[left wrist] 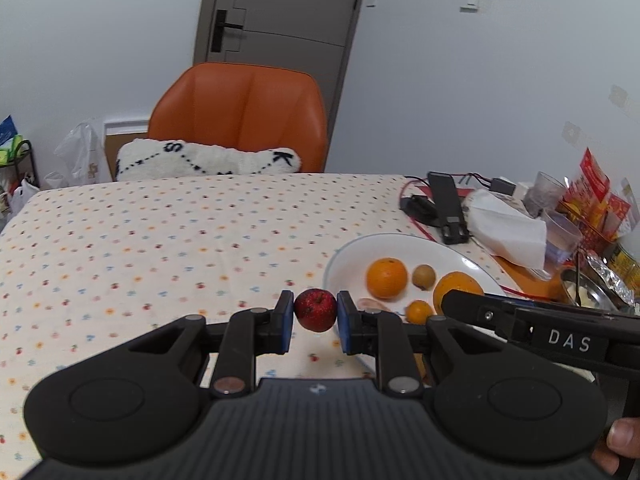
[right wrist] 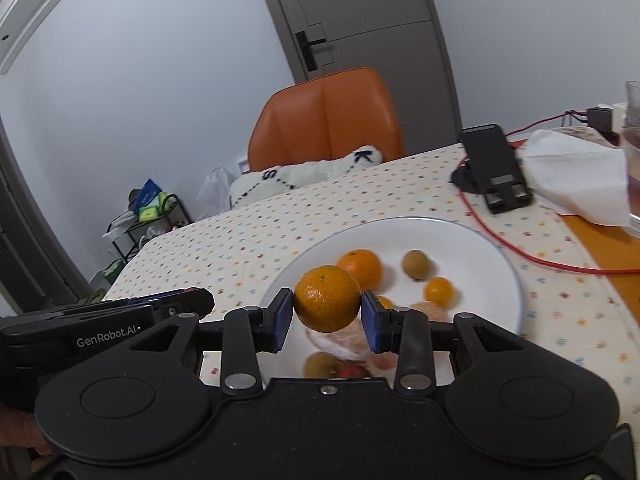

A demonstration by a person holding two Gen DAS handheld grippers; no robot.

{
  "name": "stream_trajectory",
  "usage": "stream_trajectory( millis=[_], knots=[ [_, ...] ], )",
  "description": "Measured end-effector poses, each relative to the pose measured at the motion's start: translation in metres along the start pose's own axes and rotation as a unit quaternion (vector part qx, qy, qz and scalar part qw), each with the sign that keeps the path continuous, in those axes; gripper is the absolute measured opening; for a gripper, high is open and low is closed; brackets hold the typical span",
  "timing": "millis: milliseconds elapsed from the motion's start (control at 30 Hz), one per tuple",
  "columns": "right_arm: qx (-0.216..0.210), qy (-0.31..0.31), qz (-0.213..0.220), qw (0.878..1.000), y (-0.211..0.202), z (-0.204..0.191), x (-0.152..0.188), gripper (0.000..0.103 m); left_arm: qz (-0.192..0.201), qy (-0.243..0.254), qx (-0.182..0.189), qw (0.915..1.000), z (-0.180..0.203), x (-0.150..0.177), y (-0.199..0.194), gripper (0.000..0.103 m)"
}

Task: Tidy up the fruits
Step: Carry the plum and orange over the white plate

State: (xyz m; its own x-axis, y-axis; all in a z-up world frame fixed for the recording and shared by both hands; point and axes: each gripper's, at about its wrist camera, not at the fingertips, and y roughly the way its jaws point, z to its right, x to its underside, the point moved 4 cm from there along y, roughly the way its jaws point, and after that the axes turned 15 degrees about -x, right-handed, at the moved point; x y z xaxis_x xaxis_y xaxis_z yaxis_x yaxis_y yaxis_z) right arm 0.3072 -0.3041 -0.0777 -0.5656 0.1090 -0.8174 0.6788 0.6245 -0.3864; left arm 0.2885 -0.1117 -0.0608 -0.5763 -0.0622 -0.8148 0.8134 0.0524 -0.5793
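My left gripper (left wrist: 315, 314) is shut on a small red apple (left wrist: 315, 309), held just above the dotted tablecloth, left of the white plate (left wrist: 348, 252). My right gripper (right wrist: 327, 308) is shut on an orange (right wrist: 327, 298), held over the near left part of the plate (right wrist: 500, 256). On the plate lie another orange (right wrist: 360, 268), a brown round fruit (right wrist: 417, 265), a small orange fruit (right wrist: 439, 291) and peeled pale segments (right wrist: 428, 310). A second brown fruit (right wrist: 320, 364) and something red show below the held orange.
An orange chair (left wrist: 240, 116) with a white cushion stands behind the table. At the table's right are a black phone stand (left wrist: 448, 208), red cables, a white napkin (left wrist: 504, 228), plastic cups, snack packets and a metal bowl (left wrist: 588, 292). A rack stands on the floor at left.
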Motion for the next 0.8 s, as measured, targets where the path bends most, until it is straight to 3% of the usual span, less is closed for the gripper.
stream_trajectory(
  millis=[433, 533, 800],
  knots=[
    [0.030, 0.035, 0.018, 0.999, -0.022, 0.046, 0.004, 0.035, -0.001, 0.021, 0.017, 0.9996, 0.041, -0.002, 0.012, 0.021],
    [0.038, 0.045, 0.016, 0.998, -0.021, 0.054, 0.007, 0.041, -0.003, 0.027, 0.019, 0.9994, 0.049, -0.001, 0.015, 0.021],
    [0.038, 0.058, 0.023, 0.997, -0.026, 0.064, 0.011, 0.044, -0.008, 0.036, 0.027, 0.9989, 0.064, -0.002, 0.025, 0.021]
  ],
)
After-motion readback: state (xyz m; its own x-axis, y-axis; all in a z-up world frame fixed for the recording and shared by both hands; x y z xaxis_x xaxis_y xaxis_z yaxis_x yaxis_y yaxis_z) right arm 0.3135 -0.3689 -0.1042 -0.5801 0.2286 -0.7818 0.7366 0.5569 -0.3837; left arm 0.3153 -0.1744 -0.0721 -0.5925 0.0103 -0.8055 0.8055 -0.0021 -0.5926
